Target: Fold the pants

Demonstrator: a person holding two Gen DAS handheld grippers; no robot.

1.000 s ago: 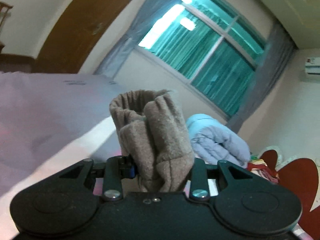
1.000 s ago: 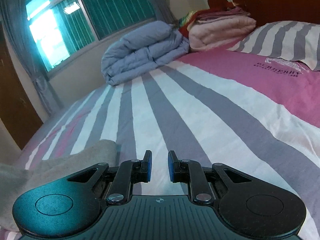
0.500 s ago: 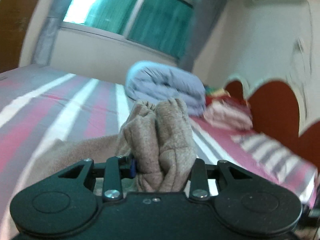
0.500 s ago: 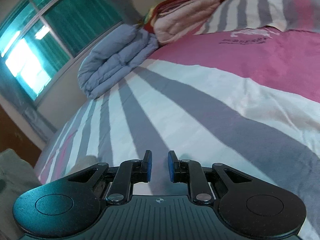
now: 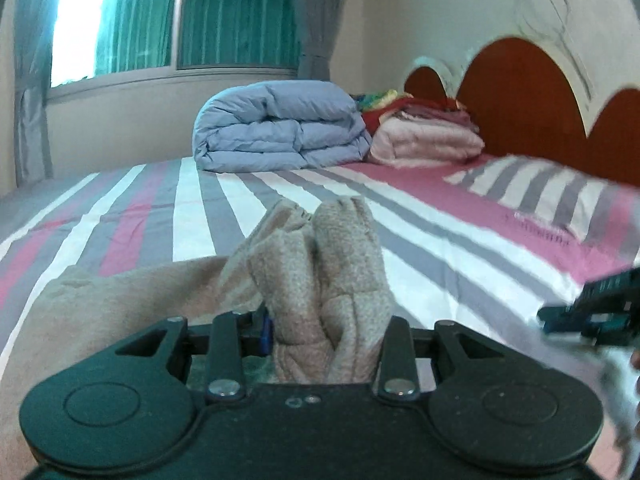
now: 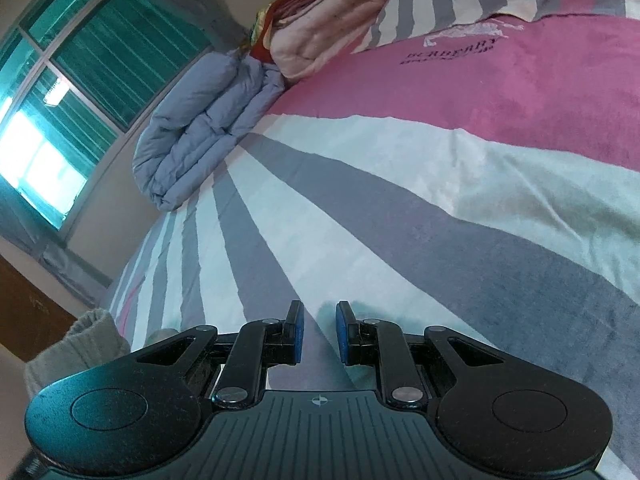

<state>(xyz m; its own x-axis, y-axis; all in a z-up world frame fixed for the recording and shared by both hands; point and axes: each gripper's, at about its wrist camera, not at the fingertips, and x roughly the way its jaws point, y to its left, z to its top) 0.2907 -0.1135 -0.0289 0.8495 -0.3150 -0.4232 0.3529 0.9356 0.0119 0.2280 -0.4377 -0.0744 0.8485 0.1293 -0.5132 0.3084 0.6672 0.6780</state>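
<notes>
Covering bed [image 5: 440,216]: striped sheet; folded duvet [image 5: 280,128] below window [image 5: 172,16].

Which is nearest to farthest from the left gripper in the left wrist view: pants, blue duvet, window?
1. Pants: bunched in the left gripper, trailing left over the bed.
2. Blue duvet: folded at the bed's far edge, centre.
3. Window: on the wall behind, upper left.

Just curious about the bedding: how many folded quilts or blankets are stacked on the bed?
2 clearly: a blue quilt by the window, a pink blanket beside it. More folded layers sit on the pink one, uncountable.
</notes>
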